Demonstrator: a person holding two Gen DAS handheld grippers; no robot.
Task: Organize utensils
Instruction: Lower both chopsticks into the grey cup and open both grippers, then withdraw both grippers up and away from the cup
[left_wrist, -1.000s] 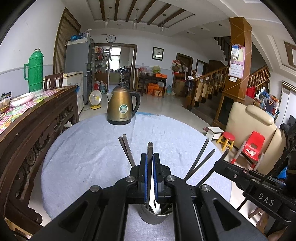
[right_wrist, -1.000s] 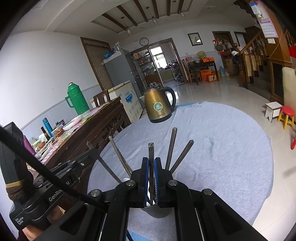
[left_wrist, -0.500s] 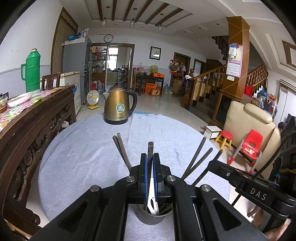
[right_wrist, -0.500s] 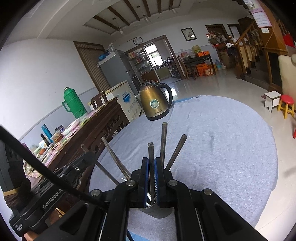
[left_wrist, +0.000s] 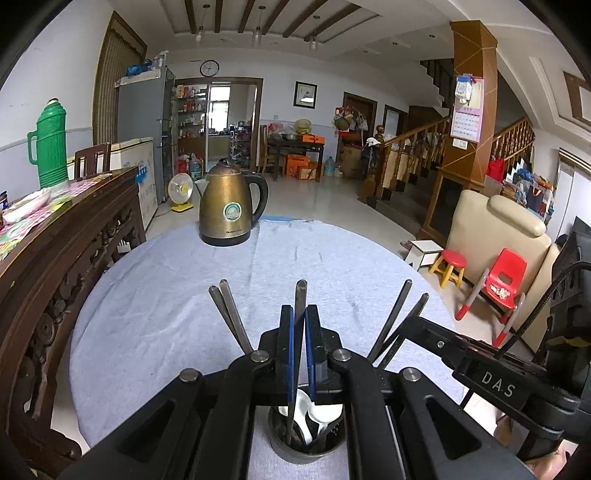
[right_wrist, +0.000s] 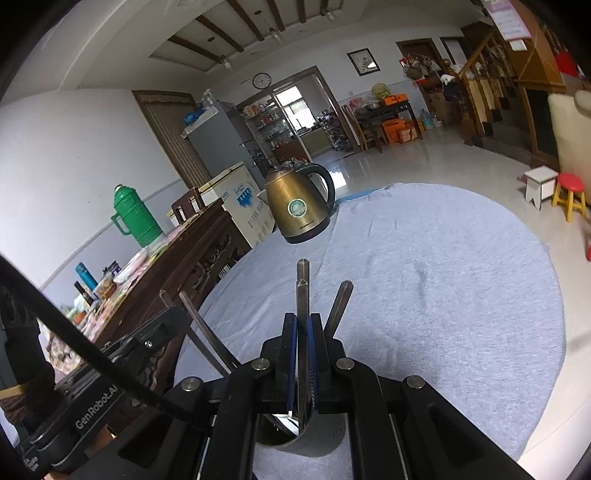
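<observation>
Gripping a slim metal utensil handle (left_wrist: 300, 295), your left claw (left_wrist: 300, 317) has its blue-lined fingers (left_wrist: 287, 343) pressed nearly together on the shaft, which stands upright with its tip poking out above them. Directly under that claw sits a dark metal cup (left_wrist: 308, 439) on the near edge of the worktop (left_wrist: 155, 295), and the held handle runs down into it among white spoon bowls (left_wrist: 321, 411). More handles fan out of the cup: a pair leaning left (left_wrist: 227, 314) and a pair leaning right (left_wrist: 400, 314).

Your right claw (right_wrist: 303, 328) is likewise closed down on an upright utensil handle (right_wrist: 303, 314), its fingers (right_wrist: 290, 343) squeezing the shaft just above the same cup (right_wrist: 306, 435). In that view another handle stands just behind the held one (right_wrist: 303, 269), one leans right (right_wrist: 340, 306), and two lean left (right_wrist: 199, 328). Each claw's body shows at the edge of the other's view, so the two are close together over the cup.

Out on the far side of the grey cloth-covered worktop stands a brass-coloured kettle (left_wrist: 231, 205), well apart from the cup. To the left is a dark carved sideboard (left_wrist: 55, 258) carrying a green thermos (left_wrist: 50, 144). Off to the right on the floor are a red stool (left_wrist: 452, 264) and a red child's chair (left_wrist: 506, 277).
</observation>
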